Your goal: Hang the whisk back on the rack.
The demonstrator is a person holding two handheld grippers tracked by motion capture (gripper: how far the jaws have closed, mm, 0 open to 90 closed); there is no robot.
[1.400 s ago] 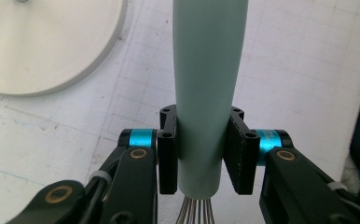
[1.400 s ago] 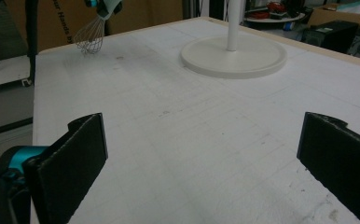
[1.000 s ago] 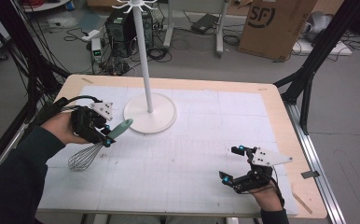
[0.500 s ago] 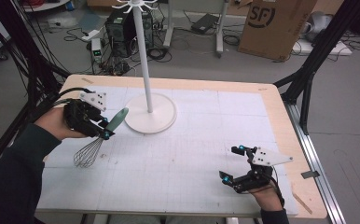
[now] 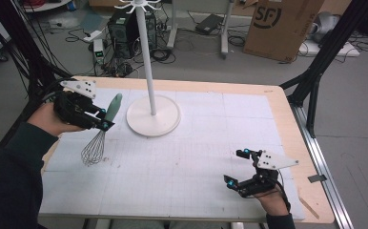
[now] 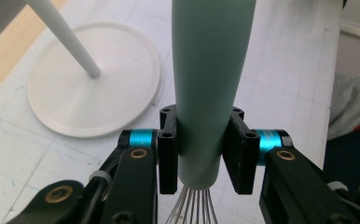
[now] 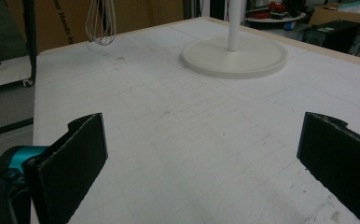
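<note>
At the left, the left claw [image 5: 103, 119] holds the whisk [image 5: 100, 135] by the low end of its pale green handle, just above where the wires start, as the left gripper view shows. The whisk hangs over the left side of the bench [image 5: 196, 191], handle up and tilted toward the stand [image 5: 152, 114], wire head down and seemingly just clear of the surface.

The grip is the weak point. The handle is smooth, round and tapered, and the pads [image 6: 168, 154] pinch only a short band of it, so a quick swing could let the whisk pivot or slide down between them. The stand's pole is close on the right; if the whisk is meant for the hooks on top, the handle or wires might knock the pole and rock the base [image 5: 153, 125].

Farther right, the right claw [image 5: 237, 168] rests wide apart and empty near the bench's front right corner, well away from all this.

Against the earlier frames, the whisk is lifted and swung from a low slant to nearly upright, and the left hand [image 5: 53, 119] sits farther back. The right claw is where it was.
</note>
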